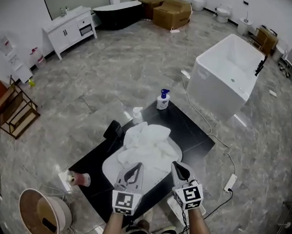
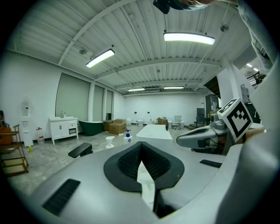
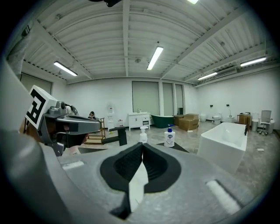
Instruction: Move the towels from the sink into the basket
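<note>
Towels [image 1: 146,146] in sink [image 1: 109,170] just ahead of left tool [image 1: 138,166] and right tool [image 1: 175,165], both closed, empty

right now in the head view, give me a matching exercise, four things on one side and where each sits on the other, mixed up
Things:
1. towels
2. basket
3. blue-pump soap bottle
4. pink cup

Places:
A. on the floor, left of the counter
B. at the far edge of the black counter
C. piled in the white sink
D. by the counter's left corner

Pairs: 1-C, 2-A, 3-B, 4-D
</note>
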